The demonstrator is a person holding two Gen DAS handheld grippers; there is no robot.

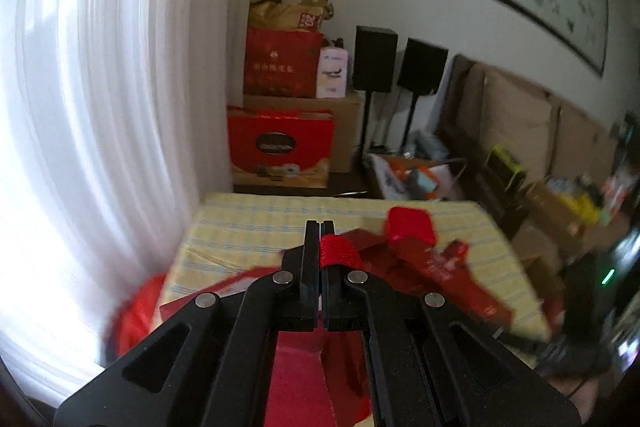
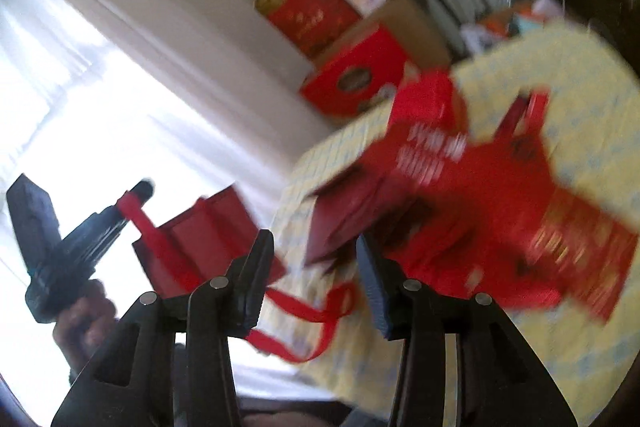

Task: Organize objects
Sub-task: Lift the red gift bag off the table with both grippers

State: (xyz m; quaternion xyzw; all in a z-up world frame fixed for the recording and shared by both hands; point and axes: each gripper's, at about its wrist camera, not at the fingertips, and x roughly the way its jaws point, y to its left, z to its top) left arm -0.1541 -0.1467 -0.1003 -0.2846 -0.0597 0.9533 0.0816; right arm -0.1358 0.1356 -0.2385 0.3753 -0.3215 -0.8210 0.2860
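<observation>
My left gripper (image 1: 321, 229) is shut on the red ribbon handle (image 1: 338, 253) of a small red gift bag (image 1: 304, 367) that hangs below its fingers. The right wrist view shows this gripper (image 2: 138, 189) raised at the left in a hand (image 2: 86, 323), with the bag (image 2: 200, 239) dangling off the table's edge. Several more red gift bags (image 2: 460, 187) lie flat in a pile on the yellow checked tablecloth (image 2: 592, 99). My right gripper (image 2: 314, 263) stands open in front of the pile. A dark red bag's open end (image 2: 332, 227) and a red strap loop (image 2: 320, 315) lie ahead between its fingers, untouched.
White curtains (image 1: 100, 107) hang to the left of the table. Stacked red gift boxes (image 1: 280, 151) and cardboard boxes, two black speakers (image 1: 376, 59) and a sofa (image 1: 520, 115) with clutter stand beyond the table's far edge. Both views are blurred.
</observation>
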